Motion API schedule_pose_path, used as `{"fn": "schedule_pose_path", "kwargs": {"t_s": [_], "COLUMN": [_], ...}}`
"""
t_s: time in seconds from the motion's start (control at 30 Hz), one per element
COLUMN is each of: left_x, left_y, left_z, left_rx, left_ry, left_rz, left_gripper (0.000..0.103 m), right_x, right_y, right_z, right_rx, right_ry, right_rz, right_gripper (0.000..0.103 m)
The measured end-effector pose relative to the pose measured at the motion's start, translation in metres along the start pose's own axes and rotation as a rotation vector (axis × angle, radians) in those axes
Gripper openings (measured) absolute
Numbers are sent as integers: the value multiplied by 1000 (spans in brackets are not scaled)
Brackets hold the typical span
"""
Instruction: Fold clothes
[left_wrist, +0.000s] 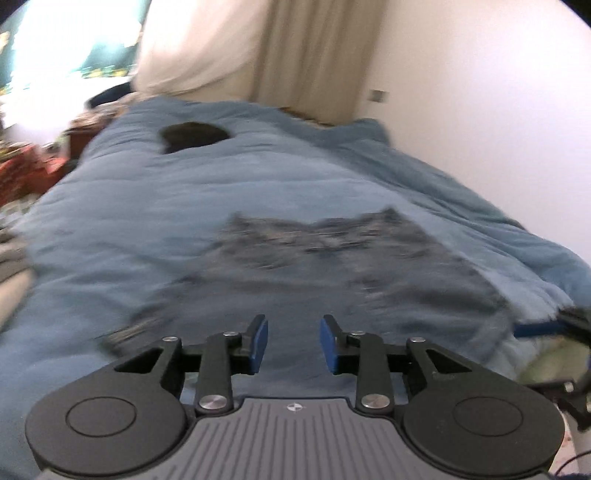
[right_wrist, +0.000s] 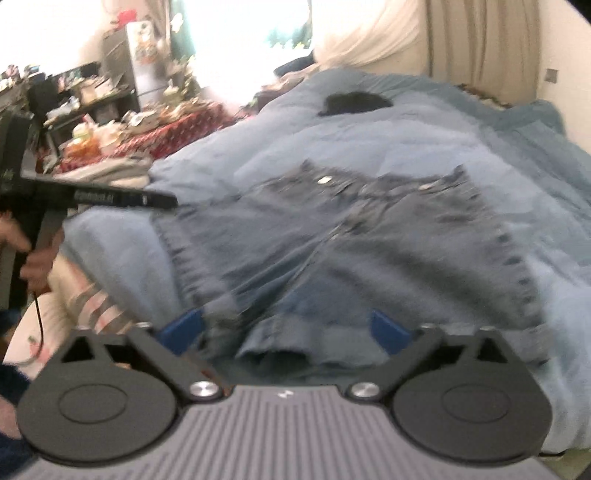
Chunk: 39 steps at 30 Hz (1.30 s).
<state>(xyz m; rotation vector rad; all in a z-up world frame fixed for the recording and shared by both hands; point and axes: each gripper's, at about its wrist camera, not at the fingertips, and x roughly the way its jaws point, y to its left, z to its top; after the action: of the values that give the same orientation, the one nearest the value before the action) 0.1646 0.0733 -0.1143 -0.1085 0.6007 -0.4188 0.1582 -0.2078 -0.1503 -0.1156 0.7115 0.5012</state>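
Lying folded over at mid-bed on the blue duvet (right_wrist: 406, 140), denim shorts (right_wrist: 369, 240) released, left gripper (left_wrist: 294, 341) part spread, right gripper (right_wrist: 288, 332) wide and empty; further folds probably remaining.

The jeans (right_wrist: 351, 236) lie flat on the duvet (right_wrist: 424, 133), waistband at the far end. A dark thing (right_wrist: 354, 101) sits on the duvet well behind them. Left of the bed stands a cluttered table (right_wrist: 162, 136), with a shelf (right_wrist: 122, 55) behind it; a curtain (left_wrist: 317, 51) hangs behind the bed.
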Motion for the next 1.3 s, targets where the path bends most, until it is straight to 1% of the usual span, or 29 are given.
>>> {"fn": "schedule_pose_path", "kwargs": {"t_s": [0.07, 0.13, 0.2, 0.27, 0.3, 0.4, 0.47, 0.53, 0.57, 0.6, 0.63, 0.67, 0.7, 0.77, 0.83, 0.87, 0.9, 0.97, 1.07, 1.17, 1.23, 1.27, 1.3], "left_x": [16, 33, 49, 72, 82, 112, 143, 177, 192, 206, 217, 228, 237, 249, 255, 257, 260, 265, 276, 293, 301, 303, 304], "left_y": [-12, -15, -14, -9, -6, 6, 19, 31, 37, 42, 45, 48, 51, 54, 56, 56, 55, 54, 51, 48, 49, 47, 45], "left_z": [7, 16, 27, 43, 51, 71, 83, 94, 98, 100, 102, 103, 104, 106, 112, 115, 119, 125, 130, 127, 123, 120, 117], "left_rx": [35, 53, 54, 60, 70, 113, 133, 125, 110, 103, 107, 111, 120, 155, 183, 192, 189, 186, 200, 226, 233, 256, 279], "left_ry": [-1, 2, 3, 11, 15, 18, 56, 111, 139, 161, 178, 195, 214, 248, 262, 267, 274, 298, 340, 382, 392, 388, 383], "left_rz": [-16, -20, -28, -36, -35, -32, -24, -3, 12, 27, 46, 67, 96, 167, 202, 212, 199, 162, 105, 106, 109, 123, 138], "left_gripper": [33, 37, 43, 44, 45, 46, 46, 42, 36, 24, 19, 18, 18, 18, 18, 22, 32, 41, 41, 41, 33, 26, 22], "right_x": [3, 9, 17, 27, 36, 73, 102, 127, 138, 149, 158, 169, 181, 197, 208, 211, 212, 218, 223, 232, 240, 245, 251], "right_y": [-15, -32, -48, -63, -72, -96, -110, -123, -129, -136, -141, -145, -149, -153, -156, -155, -156, -162, -169, -174, -173, -172, -169], "right_z": [9, 21, 34, 43, 49, 68, 84, 100, 108, 117, 123, 129, 136, 144, 149, 151, 152, 160, 166, 172, 174, 174, 174], "right_rx": [1, -7, -31, -103, -141, -226, -267, -269, -254, -227, -204, -185, -166, -156, -164, -167, -155, -96, -29, 5, -1, -16, -35], "right_ry": [-10, -18, -28, -60, -71, -68, -43, -26, -15, -1, 13, 44, 81, 133, 181, 201, 218, 240, 253, 254, 265, 272, 285], "right_rz": [-45, -124, -207, -263, -267, -240, -206, -200, -192, -179, -170, -165, -161, -170, -188, -196, -188, -171, -167, -158, -134, -122, -114], "right_gripper": [102, 102, 102, 102, 102, 102, 102, 102, 100, 98, 90, 86, 85, 74, 74, 74, 74, 74, 74, 75, 74, 72, 68]}}
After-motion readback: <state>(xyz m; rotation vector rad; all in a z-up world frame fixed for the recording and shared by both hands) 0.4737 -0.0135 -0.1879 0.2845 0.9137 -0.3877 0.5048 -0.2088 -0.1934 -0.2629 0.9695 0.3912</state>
